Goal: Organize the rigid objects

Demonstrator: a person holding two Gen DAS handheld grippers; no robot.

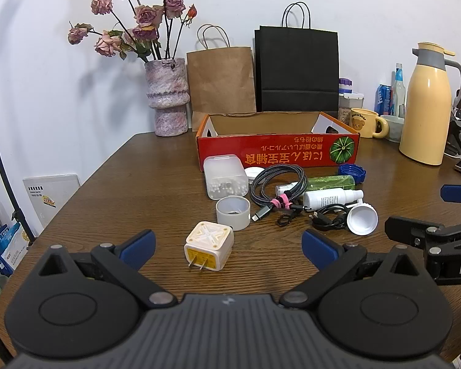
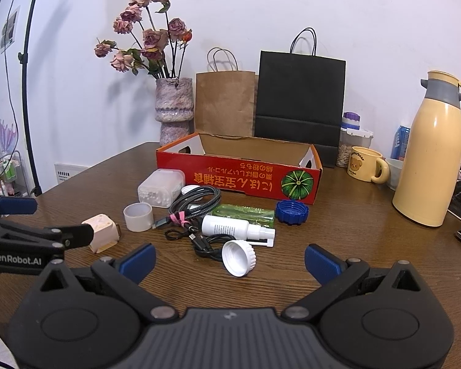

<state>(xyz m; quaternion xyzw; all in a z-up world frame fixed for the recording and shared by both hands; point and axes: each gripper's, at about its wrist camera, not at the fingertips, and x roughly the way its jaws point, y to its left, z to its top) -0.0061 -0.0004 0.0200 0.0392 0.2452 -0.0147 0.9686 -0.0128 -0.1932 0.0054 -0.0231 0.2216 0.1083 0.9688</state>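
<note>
A: What's on the table (image 1: 113, 190), counted?

B: One red cardboard box (image 1: 276, 150), open on top, standing near the far edge. In front of it lies a cluster: one clear case of cotton swabs (image 1: 226, 176), one white ring of tape (image 1: 233, 212), one cream plug adapter (image 1: 209, 246), two bottles, three caps and two cables.

A: Tell me the bottles and caps apart.

B: A green bottle (image 1: 332, 182) and a white spray bottle (image 1: 330, 198), both lying on their sides, touching. The caps: a blue cap (image 1: 352, 173) just beside the box, a large white cap (image 1: 362, 217) tipped on its side, a small white cap (image 1: 253, 172) behind the braided cable (image 1: 276, 186). The thin black cable (image 1: 329, 218) lies by the large cap.

A: And the adapter?

B: A rounded cube, prongs toward the camera, yellow label on that face. It sits nearest the left gripper (image 1: 229, 244), between its blue pads.

A: The grippers?

B: Both spread wide and holding nothing. The right gripper (image 2: 230, 259) has the large white cap between its fingers, not touching it.
</note>
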